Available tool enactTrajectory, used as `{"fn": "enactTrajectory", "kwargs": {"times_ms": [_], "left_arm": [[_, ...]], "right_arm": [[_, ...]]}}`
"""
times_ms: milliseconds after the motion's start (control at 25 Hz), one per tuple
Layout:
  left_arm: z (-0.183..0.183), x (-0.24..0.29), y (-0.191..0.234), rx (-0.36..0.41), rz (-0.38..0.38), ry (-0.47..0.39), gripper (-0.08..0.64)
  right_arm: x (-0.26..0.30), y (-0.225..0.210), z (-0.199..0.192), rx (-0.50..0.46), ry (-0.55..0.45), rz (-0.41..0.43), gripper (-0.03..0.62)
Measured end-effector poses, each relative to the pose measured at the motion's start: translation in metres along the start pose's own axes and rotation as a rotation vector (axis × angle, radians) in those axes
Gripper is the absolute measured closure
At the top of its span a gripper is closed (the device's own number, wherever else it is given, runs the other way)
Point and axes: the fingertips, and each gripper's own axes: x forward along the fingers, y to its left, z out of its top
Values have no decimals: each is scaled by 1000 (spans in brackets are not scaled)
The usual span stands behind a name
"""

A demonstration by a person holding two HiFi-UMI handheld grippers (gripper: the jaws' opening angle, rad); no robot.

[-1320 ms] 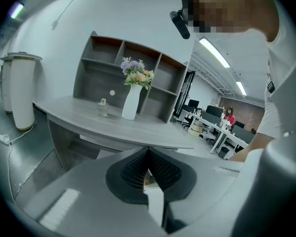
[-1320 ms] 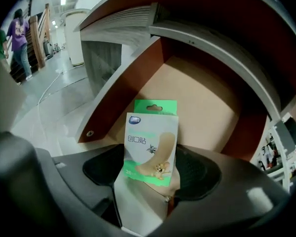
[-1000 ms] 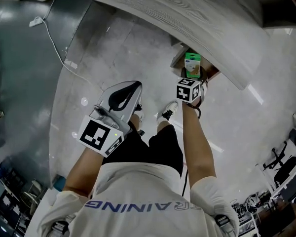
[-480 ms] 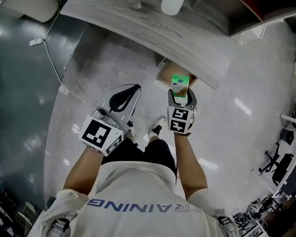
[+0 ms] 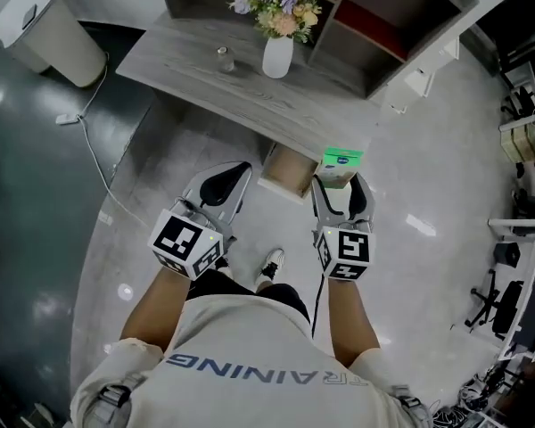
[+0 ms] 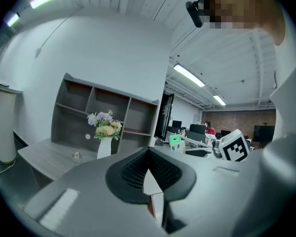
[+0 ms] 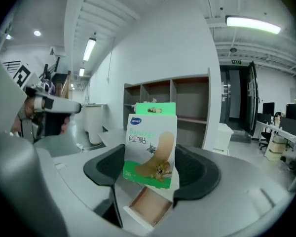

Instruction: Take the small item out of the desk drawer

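Note:
A small green-and-white bandage box (image 7: 150, 149) stands upright between the pads of my right gripper (image 7: 151, 171), which is shut on its sides. In the head view the box (image 5: 341, 165) and right gripper (image 5: 342, 188) hang just right of the open desk drawer (image 5: 286, 171), above the floor. That drawer (image 7: 146, 208) shows below the box, with a bare brown inside. My left gripper (image 5: 218, 183) is shut with nothing in it, left of the drawer. Its fingertips (image 6: 149, 151) meet in a point.
The grey wooden desk (image 5: 210, 86) carries a white vase of flowers (image 5: 277, 53) and a small glass jar (image 5: 223, 59). An open shelf unit (image 5: 383, 20) stands behind it. A white bin (image 5: 43, 27) is at the far left, and a cable (image 5: 91, 162) trails over the glossy floor.
The right gripper has brought the box up and out of the drawer and back from the desk. The head view has lifted, so the desk top and shelves now show.

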Motion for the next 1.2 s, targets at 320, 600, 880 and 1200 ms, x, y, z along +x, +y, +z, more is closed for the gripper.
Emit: {"fn": "enactTrajectory", "kwargs": {"times_ms": [320,600,880,1200], "left_arm": [[59,-4,-36,83,-39,-107,561],[78,-8,-51,106,-49,-139,561],[82,-12,-52,112,-51,-143,561],[84,-19,-46,110,-51,-145,561]], "right_arm": [[-68,-23,101,12,-225,-17,258],[-93,-35,131,18,-284,-17,259],[-95,-33,137,9,-298,-19,259],[-93,-24,138,9,-295,-20,259]]}}
